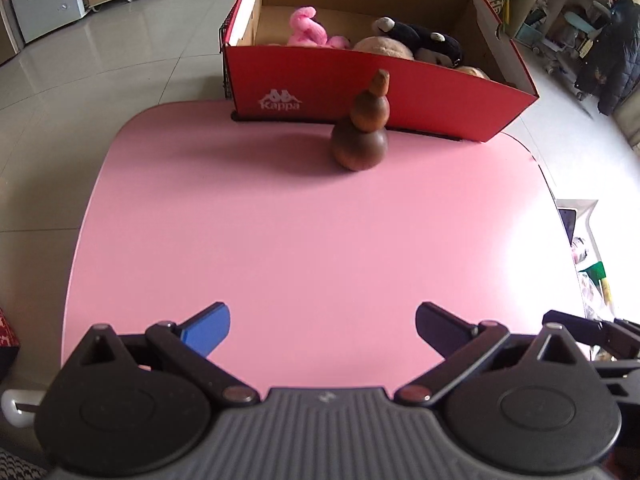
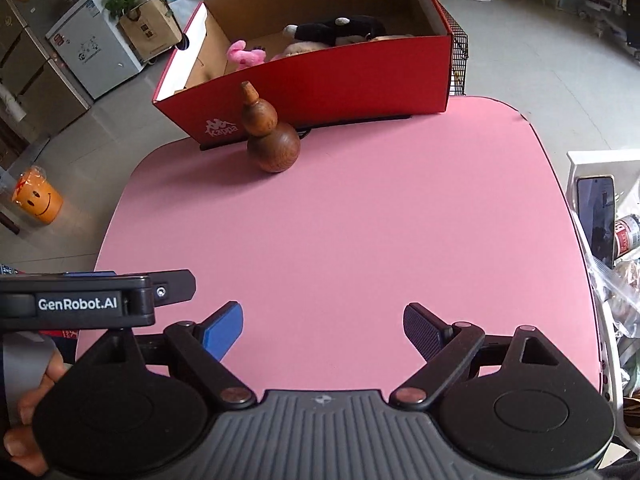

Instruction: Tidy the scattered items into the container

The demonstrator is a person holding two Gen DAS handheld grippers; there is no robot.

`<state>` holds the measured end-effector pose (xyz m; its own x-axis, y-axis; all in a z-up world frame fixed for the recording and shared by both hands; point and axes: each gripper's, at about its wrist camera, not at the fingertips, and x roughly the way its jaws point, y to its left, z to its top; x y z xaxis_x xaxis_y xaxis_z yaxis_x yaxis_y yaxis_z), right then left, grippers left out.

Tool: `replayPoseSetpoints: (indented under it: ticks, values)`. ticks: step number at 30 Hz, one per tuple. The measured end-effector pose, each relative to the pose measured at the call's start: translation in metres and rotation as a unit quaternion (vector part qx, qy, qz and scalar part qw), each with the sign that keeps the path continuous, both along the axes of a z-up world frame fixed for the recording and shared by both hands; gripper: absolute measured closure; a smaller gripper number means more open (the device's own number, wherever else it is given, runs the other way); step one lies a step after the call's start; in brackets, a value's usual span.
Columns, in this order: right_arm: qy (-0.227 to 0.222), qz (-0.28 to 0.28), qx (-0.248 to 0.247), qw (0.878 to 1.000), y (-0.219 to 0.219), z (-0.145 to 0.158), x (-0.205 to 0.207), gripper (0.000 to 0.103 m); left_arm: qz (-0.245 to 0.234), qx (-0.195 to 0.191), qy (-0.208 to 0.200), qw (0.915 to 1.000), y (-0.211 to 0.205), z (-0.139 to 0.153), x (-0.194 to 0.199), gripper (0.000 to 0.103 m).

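From the left wrist camera, the left gripper (image 1: 322,330) hangs over the near edge of the pink tabletop (image 1: 280,240), jaws spread wide, nothing between them. Dead ahead and slightly right stands the dark brown wooden gourd (image 1: 361,128), upright, long axis vertical, just in front of the red cardboard shoebox (image 1: 380,84), where a pink plush toy (image 1: 314,34) and black plush toy (image 1: 424,40) already lie.

Over to the right wrist camera: the right gripper (image 2: 323,334) is equally wide open and empty. Here the wooden gourd (image 2: 270,136) sits ahead but off to the left, in front of the box's left end (image 2: 320,88). Looks like the left gripper has the straighter line in.
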<state>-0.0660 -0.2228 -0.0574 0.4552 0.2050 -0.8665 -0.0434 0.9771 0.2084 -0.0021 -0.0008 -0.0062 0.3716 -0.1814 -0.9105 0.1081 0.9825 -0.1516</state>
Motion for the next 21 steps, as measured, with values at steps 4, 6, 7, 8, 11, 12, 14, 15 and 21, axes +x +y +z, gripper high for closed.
replayPoseSetpoints:
  ticks: [4, 6, 7, 8, 11, 12, 14, 15, 21]
  values:
    - [-0.016, 0.012, -0.024, 1.000, 0.005, 0.004, -0.011, 0.015, 0.000, -0.014, 0.000, 0.9999, 0.002, 0.000, -0.012, 0.000]
    - [-0.021, 0.018, -0.017, 0.999, 0.006, 0.006, -0.015, 0.015, 0.002, -0.016, -0.005, 0.9998, 0.003, 0.002, -0.016, 0.000]
    - [-0.021, 0.020, -0.016, 0.999, 0.007, 0.006, -0.018, 0.015, 0.006, -0.016, -0.007, 0.9998, 0.004, 0.003, -0.017, 0.000]
    - [-0.021, 0.022, -0.016, 0.999, 0.007, 0.005, -0.020, 0.015, 0.010, -0.016, -0.008, 0.9998, 0.006, 0.004, -0.019, 0.000]
    - [-0.022, 0.024, -0.038, 0.999, 0.010, 0.003, -0.025, 0.015, 0.020, -0.015, -0.013, 0.9996, 0.010, 0.006, -0.023, 0.000]
    - [-0.023, 0.025, -0.043, 0.999, 0.011, 0.003, -0.027, 0.015, 0.024, -0.015, -0.012, 0.9995, 0.012, 0.006, -0.024, 0.000]
    - [-0.024, 0.024, -0.053, 0.998, 0.013, 0.003, -0.029, 0.015, 0.026, -0.012, -0.012, 0.9995, 0.012, 0.005, -0.025, 0.000]
    - [-0.025, 0.024, -0.058, 0.998, 0.014, 0.003, -0.031, 0.015, 0.025, -0.009, -0.015, 0.9995, 0.012, 0.004, -0.026, 0.000]
    - [-0.017, 0.030, -0.070, 0.997, 0.016, 0.006, -0.040, 0.015, 0.034, -0.006, -0.029, 0.9990, 0.013, 0.010, -0.031, 0.000]
